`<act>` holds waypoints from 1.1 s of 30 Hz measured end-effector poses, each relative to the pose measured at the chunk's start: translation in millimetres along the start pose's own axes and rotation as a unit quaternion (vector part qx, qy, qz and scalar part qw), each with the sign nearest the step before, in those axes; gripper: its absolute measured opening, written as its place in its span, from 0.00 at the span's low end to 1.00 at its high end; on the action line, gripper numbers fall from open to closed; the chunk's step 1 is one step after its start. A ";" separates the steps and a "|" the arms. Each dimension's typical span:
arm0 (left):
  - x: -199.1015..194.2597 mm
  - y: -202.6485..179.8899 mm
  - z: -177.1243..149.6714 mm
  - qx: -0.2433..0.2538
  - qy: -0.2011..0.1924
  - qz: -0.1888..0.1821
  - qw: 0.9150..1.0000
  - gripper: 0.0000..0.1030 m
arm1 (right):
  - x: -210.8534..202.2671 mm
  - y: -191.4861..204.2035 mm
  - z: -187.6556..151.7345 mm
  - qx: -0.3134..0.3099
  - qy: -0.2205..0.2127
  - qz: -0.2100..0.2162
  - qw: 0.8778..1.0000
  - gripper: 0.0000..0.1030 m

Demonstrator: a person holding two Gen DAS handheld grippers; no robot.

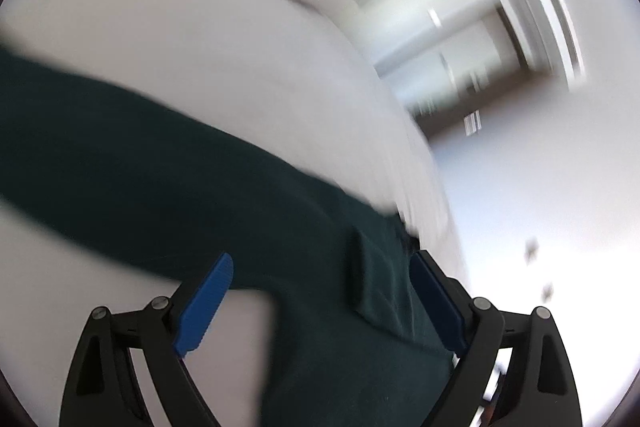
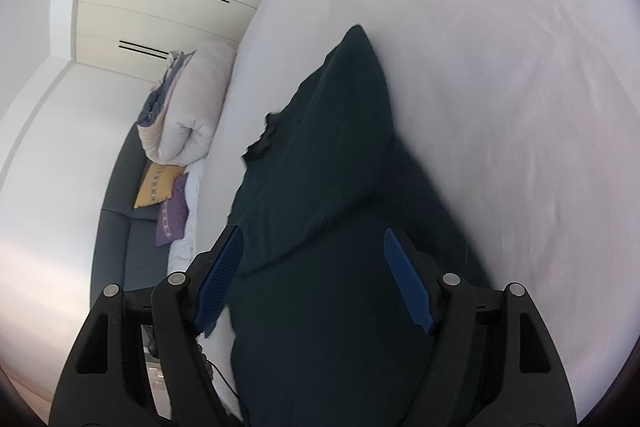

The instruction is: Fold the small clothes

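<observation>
2 grippers work over a pale bed [image 2: 500, 75], where 1 dark green garment [image 2: 320, 155] lies spread on the sheet. Seen from the right wrist, the right gripper [image 2: 314, 283] stands wide, its 2 blue pads apart with the near part of the garment between them; the cloth fills the gap, but the pads do not appear to press it. The garment runs away from the camera to a pointed corner, with a ragged edge on its left side. Seen from the left wrist, which is blurred, the left gripper [image 1: 320, 295] is also wide, and the garment [image 1: 160, 155] crosses the bed [image 1: 200, 39] as a broad dark band that passes down between the pads. A raised pleat or fold shows near the right pad.

Beyond the bed, a rolled duvet [image 2: 192, 107], a yellow cushion [image 2: 156, 185] and a purple cushion [image 2: 174, 215] rest on a grey sofa [image 2: 116, 247].

Judging by the layout, folding is early: the garment looks mostly flat and loose, with no tidy finished shape. Grasping, folding over and smoothing appear to remain.
</observation>
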State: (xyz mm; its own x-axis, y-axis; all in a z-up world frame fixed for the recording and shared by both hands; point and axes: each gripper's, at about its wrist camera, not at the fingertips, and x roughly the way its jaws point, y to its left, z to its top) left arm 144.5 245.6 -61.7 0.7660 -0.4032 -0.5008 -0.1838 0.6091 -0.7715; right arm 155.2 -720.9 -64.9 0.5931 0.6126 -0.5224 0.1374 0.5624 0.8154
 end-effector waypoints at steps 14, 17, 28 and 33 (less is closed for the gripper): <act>-102.2 180.0 21.4 -0.345 -0.172 -0.023 0.923 0.86 | 9.0 113.1 -83.6 -0.055 0.032 0.014 0.998 0.71; -91.6 186.7 30.9 -0.379 -0.196 -0.025 0.904 0.86 | 9.8 133.2 -94.2 -0.070 0.038 0.016 0.997 0.71; -75.9 214.0 54.3 -0.385 -0.187 -0.015 0.903 0.07 | 7.5 140.8 -119.9 -0.075 0.043 0.005 0.996 0.71; -71.6 165.5 66.7 -0.259 -0.182 0.062 0.947 0.07 | 22.4 131.3 -115.0 -0.077 0.042 -0.005 0.996 0.71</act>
State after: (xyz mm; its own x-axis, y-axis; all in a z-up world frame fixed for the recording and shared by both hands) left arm 100.3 420.9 -127.3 0.8628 -0.0313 -0.5045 -0.4915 0.1814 -0.8518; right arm 95.3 -569.4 1.8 0.5223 0.6479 -0.5545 0.0158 0.6428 0.7659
